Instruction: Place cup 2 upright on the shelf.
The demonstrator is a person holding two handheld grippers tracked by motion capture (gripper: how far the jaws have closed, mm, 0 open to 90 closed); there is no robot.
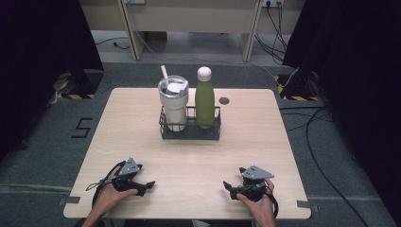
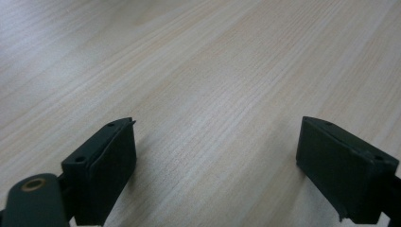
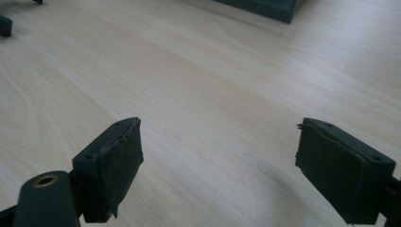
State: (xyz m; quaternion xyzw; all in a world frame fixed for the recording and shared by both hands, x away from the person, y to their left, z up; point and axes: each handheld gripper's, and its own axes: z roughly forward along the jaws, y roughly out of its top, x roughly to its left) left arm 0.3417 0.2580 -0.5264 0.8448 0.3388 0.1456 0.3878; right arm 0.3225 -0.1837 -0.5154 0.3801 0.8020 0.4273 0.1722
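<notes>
A black wire basket [image 1: 190,132] stands at the middle back of the wooden table [image 1: 189,163]. In it, a steel tumbler [image 1: 173,101] with a lid and white straw stands left of a green bottle [image 1: 204,101] with a pale cap. My left gripper [image 1: 149,185] rests near the front left edge in a hand, jaws open over bare wood [image 2: 217,127]. My right gripper [image 1: 228,188] rests near the front right edge, also open with nothing between its jaws [image 3: 220,125]. The basket's base [image 3: 265,5] shows far ahead in the right gripper view.
A small round grommet [image 1: 224,100] sits in the tabletop behind the basket. Black curtains [image 1: 42,56] flank the table, and cables [image 1: 321,142] lie on the grey floor at the right. Table legs [image 1: 132,33] of another desk stand beyond.
</notes>
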